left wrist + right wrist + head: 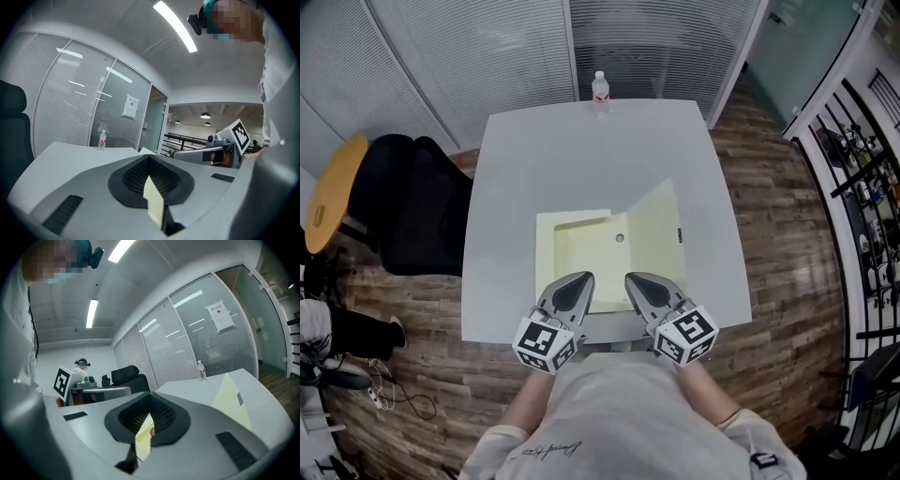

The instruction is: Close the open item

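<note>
Box (586,248) on table (525,159), toward the near edge. Lid (656,234) stands along the box's right side. Left gripper (578,281) and right gripper (637,281) side by side, each clamped on its near wall. Bottle (600,91) at far table edge. Chair (422,211) left of table.

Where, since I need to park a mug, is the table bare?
Bare table lies between the water bottle and the pale yellow box, and along the box's left side. Right of the open lid is narrower. The near edge is crowded: left gripper and right gripper both grip the box.
</note>
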`<move>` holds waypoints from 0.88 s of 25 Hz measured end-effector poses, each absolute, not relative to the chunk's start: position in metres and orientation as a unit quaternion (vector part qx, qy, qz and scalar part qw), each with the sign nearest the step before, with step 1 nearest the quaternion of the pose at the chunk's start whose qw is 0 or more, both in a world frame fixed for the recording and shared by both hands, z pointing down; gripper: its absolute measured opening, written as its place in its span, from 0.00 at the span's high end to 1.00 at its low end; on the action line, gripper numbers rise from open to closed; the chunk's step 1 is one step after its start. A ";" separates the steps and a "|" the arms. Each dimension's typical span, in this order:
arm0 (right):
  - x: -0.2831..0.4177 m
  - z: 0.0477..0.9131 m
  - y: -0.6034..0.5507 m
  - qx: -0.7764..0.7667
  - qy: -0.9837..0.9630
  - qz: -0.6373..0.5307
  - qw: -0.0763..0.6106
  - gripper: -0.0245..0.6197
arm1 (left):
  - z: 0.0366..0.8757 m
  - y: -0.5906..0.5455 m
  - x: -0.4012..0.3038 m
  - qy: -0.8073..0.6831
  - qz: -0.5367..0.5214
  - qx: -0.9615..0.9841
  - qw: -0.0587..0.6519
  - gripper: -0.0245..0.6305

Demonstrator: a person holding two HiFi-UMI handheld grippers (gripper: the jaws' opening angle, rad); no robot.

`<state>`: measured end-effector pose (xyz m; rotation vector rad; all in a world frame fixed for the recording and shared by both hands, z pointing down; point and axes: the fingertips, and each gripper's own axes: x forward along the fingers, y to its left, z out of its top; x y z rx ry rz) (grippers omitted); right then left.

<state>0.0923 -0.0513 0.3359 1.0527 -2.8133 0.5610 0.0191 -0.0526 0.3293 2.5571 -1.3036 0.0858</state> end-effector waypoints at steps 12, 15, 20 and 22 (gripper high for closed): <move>0.132 0.326 -0.074 0.423 -0.887 0.181 0.036 0.94 | 0.328 -0.073 0.023 -0.408 0.045 0.902 0.134 0.95; 0.160 0.323 -0.081 0.456 -0.871 0.178 0.031 0.94 | 0.330 -0.077 0.032 -0.393 0.048 0.908 0.135 0.95; 0.212 0.324 -0.086 0.508 -0.842 0.178 0.037 0.94 | 0.335 -0.081 0.046 -0.378 0.051 0.913 0.143 0.95; 0.230 0.327 -0.086 0.526 -0.830 0.180 0.042 0.94 | 0.335 -0.083 0.049 -0.379 0.049 0.913 0.141 0.95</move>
